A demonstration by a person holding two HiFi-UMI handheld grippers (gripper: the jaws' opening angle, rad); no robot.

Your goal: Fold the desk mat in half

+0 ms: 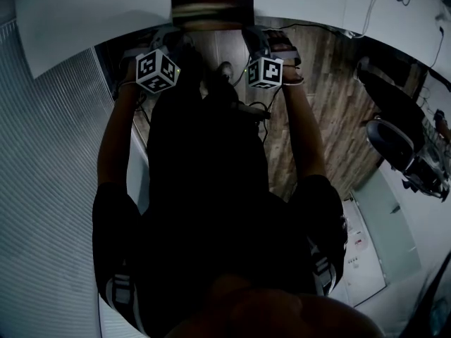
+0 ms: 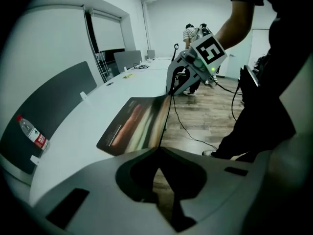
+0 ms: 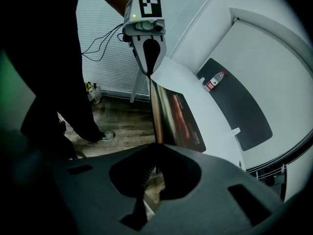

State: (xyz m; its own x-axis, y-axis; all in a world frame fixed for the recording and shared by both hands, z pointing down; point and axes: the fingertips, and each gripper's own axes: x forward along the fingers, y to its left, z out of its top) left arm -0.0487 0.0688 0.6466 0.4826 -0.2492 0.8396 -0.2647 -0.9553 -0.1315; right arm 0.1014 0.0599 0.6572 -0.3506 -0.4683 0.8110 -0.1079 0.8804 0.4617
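The desk mat, dark with reddish and pale stripes, lies on the white table, its near edge at the table's rim. My left gripper is shut on the near left corner and my right gripper on the near right corner. The left gripper view looks along the lifted edge of the mat to the right gripper clamped on the far corner. In the right gripper view the mat runs from my own jaws to the left gripper pinching the other end.
A water bottle with a red label lies further in on the table, on a dark grey pad. Cables trail over the wooden floor by the person's feet. An office chair stands at the right. People stand far back.
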